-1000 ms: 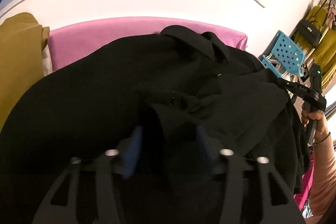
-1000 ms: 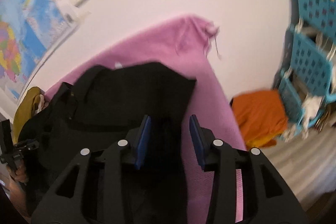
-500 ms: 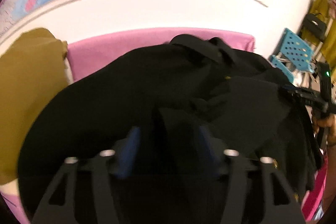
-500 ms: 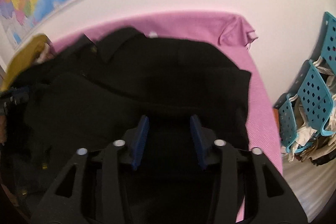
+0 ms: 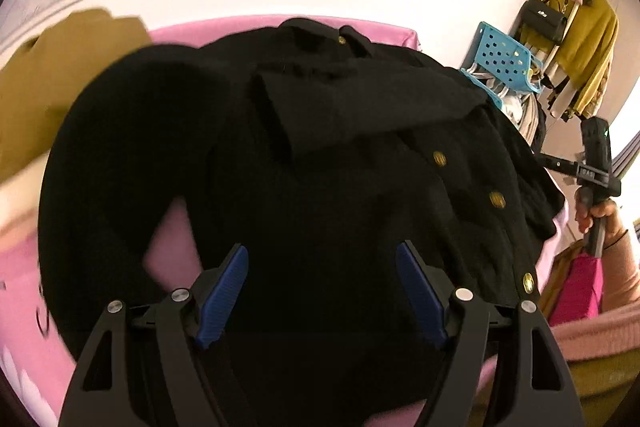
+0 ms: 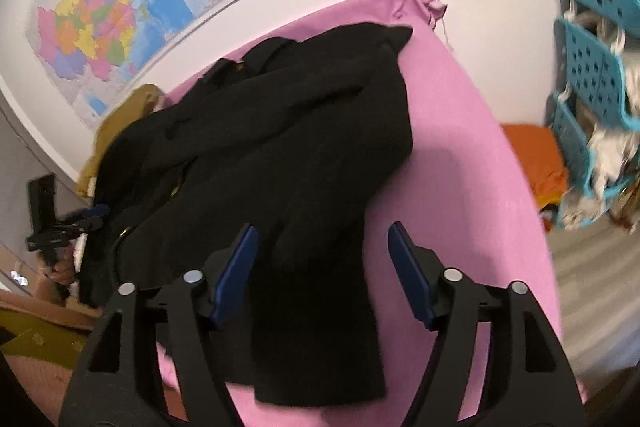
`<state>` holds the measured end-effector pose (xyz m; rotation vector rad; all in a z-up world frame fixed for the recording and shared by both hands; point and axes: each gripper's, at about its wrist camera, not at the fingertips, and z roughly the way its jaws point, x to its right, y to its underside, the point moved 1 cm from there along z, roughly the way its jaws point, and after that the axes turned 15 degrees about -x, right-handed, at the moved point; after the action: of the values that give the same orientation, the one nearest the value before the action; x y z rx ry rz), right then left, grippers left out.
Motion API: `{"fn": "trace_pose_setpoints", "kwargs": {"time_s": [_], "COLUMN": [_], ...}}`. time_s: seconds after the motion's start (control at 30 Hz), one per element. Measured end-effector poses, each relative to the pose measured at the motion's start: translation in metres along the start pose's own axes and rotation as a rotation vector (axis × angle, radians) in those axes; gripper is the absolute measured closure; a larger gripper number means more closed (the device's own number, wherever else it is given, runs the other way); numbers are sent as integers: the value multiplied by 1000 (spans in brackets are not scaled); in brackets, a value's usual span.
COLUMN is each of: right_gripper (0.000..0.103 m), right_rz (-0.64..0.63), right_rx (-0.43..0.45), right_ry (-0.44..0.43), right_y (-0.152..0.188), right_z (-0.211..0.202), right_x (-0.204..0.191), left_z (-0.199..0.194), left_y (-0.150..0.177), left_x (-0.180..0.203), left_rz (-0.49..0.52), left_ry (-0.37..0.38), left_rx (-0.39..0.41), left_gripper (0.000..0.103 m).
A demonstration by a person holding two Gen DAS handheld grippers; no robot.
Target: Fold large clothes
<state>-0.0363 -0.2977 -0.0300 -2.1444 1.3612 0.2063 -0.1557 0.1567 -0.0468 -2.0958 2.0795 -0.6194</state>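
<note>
The black coat [image 6: 280, 147] lies partly folded on the pink bed [image 6: 460, 167], gold buttons [image 5: 497, 199] along its front edge. The left gripper [image 5: 322, 291] hangs over the coat; its jaws have just been opening and stand wide, pressing nothing. The right gripper [image 6: 322, 267] likewise has just been opening, its blue pads [image 6: 236, 275] spread above a sleeve without pinching it. A mustard garment [image 5: 48, 99] lies beside the coat.
</note>
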Motion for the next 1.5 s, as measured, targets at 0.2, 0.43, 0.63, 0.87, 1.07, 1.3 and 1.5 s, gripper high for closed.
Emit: {"fn": "trace_pose_setpoints", "kwargs": {"time_s": [0.2,0.43,0.63,0.87,1.07,1.3,1.5], "right_gripper": [31,31,32,31,80,86,61], "right_rz": [-7,-355,-673,-941,-843,-609,-534], "right_rx": [69,91,-59,-131,-102,-26,15], "right_ry": [2,-78,-141,-36,47,-50,-20], "right_y": [16,10,28,67,46,10,25], "right_z": [-14,-16,49,106,108,80,44], "right_x": [-11,-120,-225,-297,-287,-253,-222], "left_z": [-16,-12,-10,-39,-47,-8,5], "left_y": [38,66,82,90,99,87,74], "left_x": [6,33,6,-24,15,37,14], "left_rz": [48,135,39,-132,41,167,74], "left_ry": [22,-34,-226,-320,-107,-205,-195], "left_rx": [24,17,-24,41,143,67,42], "left_gripper": [29,29,36,37,30,23,32]}}
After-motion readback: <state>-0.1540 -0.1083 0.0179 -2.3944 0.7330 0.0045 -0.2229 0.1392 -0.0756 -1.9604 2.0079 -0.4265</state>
